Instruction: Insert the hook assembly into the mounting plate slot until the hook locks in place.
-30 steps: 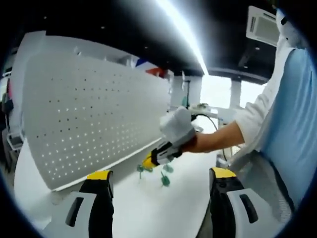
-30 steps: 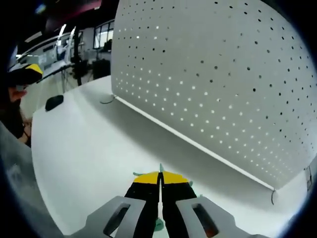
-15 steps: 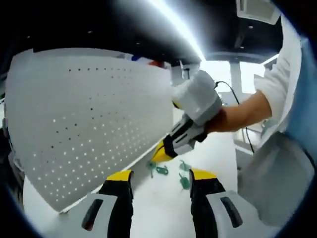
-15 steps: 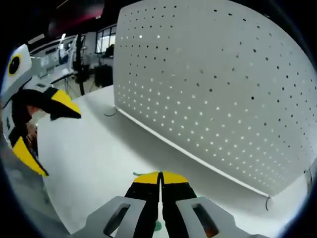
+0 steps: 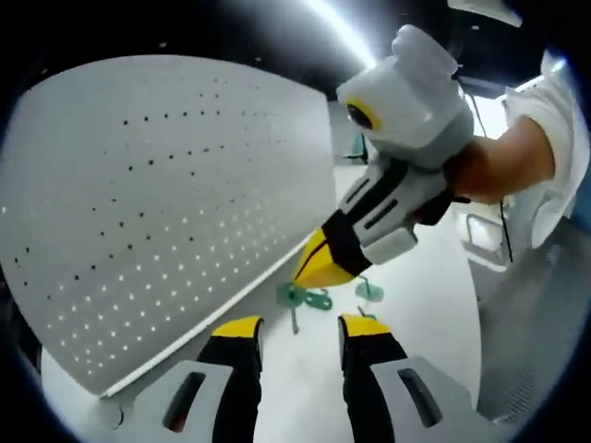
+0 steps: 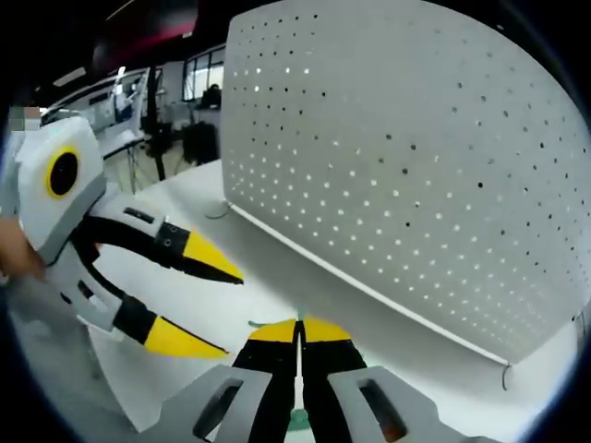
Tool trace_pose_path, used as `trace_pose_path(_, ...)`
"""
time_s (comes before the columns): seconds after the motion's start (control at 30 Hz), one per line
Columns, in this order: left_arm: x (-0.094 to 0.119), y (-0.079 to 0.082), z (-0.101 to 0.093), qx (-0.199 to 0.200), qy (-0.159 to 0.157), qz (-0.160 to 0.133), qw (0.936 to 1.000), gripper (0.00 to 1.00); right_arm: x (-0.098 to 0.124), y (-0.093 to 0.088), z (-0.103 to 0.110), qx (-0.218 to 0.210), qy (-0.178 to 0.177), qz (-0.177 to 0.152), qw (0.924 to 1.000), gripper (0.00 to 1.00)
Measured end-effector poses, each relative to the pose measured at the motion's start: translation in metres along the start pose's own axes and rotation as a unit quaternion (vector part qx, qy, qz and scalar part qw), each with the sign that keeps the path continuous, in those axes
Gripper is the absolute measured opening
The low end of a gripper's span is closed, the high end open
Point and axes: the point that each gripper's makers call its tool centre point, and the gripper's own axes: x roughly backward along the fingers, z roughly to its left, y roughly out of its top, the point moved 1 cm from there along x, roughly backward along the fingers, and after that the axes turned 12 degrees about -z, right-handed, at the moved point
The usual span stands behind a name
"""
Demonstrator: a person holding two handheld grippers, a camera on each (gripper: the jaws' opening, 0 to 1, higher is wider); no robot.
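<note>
Closer now, left gripper (image 6: 199,309) gapes beside clamped right gripper (image 5: 319,268).

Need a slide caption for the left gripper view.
Open left tongs approach green hooks on the white table beside the pegboard; right tongs hover above.

The left gripper (image 6: 199,309) has its fingers spread apart; the right gripper (image 5: 320,265) has its fingers pressed together, gripped by a hand (image 5: 485,166).

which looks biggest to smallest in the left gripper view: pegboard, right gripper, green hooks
1. pegboard
2. right gripper, enlarged by nearness to the camera
3. green hooks, clearly smallest
</note>
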Motion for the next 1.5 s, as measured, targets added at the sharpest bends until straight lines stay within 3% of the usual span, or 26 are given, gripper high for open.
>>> trace_pose_path(0.5, -0.014, -0.011, -0.005, -0.013, 0.000, 0.011, 0.9998, 0.19, 0.007, 0.000, 0.006, -0.037, 0.007, -0.001, 0.9993, 0.00)
trace_pose_path(1.03, -0.016, -0.015, -0.006, -0.019, 0.005, 0.012, 0.9997, 0.05, 0.010, -0.002, 0.010, -0.048, 0.013, 0.004, 0.9988, 0.00)
trace_pose_path(1.5, -0.007, -0.008, -0.007, -0.011, 0.021, 0.009, 0.9997, 0.04, 0.011, -0.004, 0.009, -0.083, 0.017, -0.001, 0.9964, 0.00)
